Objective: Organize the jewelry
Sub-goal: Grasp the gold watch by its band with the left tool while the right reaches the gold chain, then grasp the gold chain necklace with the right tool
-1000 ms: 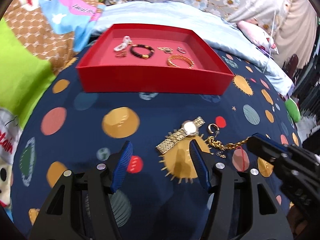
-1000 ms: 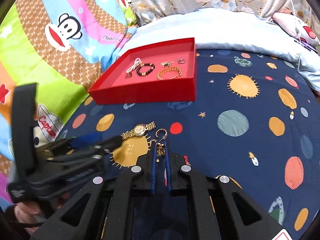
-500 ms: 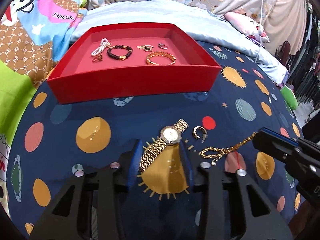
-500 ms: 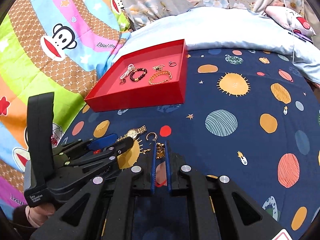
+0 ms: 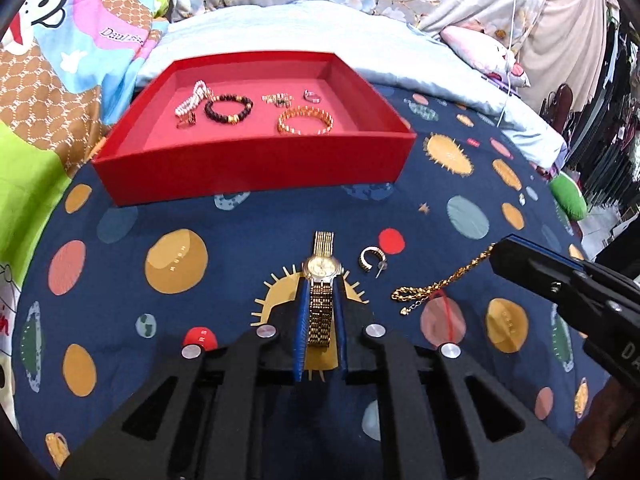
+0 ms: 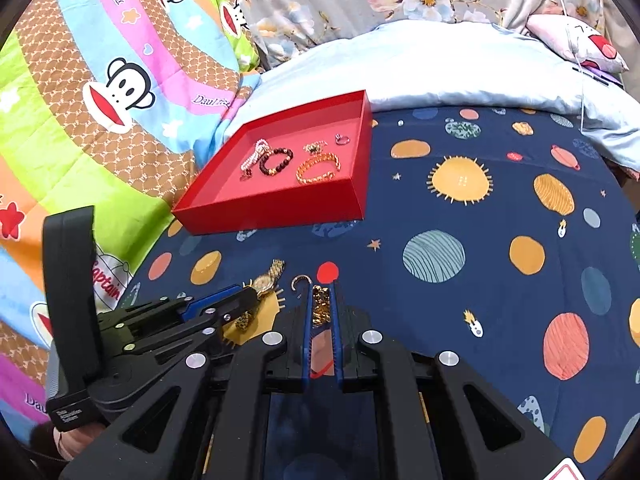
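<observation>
Task partly complete. The red tray (image 5: 256,172) at the far left of the planet-print blanket (image 5: 120,288) already holds a pearl bracelet (image 5: 191,98), a dark bead bracelet (image 5: 228,108), a small gold piece (image 5: 278,99), a ring (image 5: 312,96) and a gold bangle (image 5: 305,121). Three items remain on the blanket. The left gripper (image 5: 320,322) is clamped on the band of the gold watch (image 5: 322,268), which lies flat, face up. Just right of it sits a hoop earring (image 5: 372,258), untouched. Further right, the right gripper (image 6: 320,312) is closed on the gold chain (image 5: 436,284), whose free end trails on the fabric.
</observation>
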A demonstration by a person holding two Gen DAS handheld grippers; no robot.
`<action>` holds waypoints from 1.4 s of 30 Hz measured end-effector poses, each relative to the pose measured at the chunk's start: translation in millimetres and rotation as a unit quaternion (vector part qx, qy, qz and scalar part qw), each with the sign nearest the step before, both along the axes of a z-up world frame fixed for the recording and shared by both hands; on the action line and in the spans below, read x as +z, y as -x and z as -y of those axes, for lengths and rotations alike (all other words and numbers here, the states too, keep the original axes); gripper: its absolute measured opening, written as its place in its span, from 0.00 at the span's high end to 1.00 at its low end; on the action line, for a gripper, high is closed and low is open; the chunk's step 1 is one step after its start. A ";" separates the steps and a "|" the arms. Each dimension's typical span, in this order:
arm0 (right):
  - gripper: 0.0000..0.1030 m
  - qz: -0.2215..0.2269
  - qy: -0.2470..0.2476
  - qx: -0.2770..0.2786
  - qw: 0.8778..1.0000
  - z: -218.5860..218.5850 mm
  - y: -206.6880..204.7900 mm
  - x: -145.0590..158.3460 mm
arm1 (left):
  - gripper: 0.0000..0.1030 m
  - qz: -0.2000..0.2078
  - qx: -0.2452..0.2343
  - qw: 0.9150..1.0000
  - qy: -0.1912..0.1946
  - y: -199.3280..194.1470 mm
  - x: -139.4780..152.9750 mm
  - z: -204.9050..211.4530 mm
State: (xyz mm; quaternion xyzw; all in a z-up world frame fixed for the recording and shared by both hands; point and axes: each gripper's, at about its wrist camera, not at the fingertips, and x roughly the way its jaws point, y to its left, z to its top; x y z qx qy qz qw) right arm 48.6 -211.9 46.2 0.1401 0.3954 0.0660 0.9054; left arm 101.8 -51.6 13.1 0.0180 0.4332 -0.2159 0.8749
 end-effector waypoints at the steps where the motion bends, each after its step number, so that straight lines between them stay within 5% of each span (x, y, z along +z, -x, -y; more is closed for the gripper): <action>1: 0.92 0.003 0.000 0.000 1.000 0.1 0.7 2.3 | 0.90 0.002 0.000 1.000 0.005 1.6 5.1 -1.7; 19: 1.00 0.079 0.021 0.028 0.996 -7.5 -13.3 68.2 | 0.90 0.050 -0.002 0.998 0.044 3.3 90.3 -27.0; 23: 0.99 0.038 0.018 0.045 0.998 -12.7 -15.0 41.5 | 0.90 0.050 0.006 0.998 0.048 1.2 89.6 -34.0; 28: 0.81 -0.016 0.025 0.045 0.999 -18.0 -12.2 -7.1 | 0.89 0.033 0.013 0.998 0.051 -0.3 77.2 -37.6; 36: 0.81 -0.061 0.031 0.054 0.996 -23.4 -13.0 -45.1 | 0.89 0.015 0.020 0.998 0.052 0.2 61.5 -39.5; 42: 0.81 -0.052 0.037 0.051 0.997 -24.7 -20.5 -47.7 | 0.89 0.007 0.021 0.998 0.051 -0.8 54.4 -39.1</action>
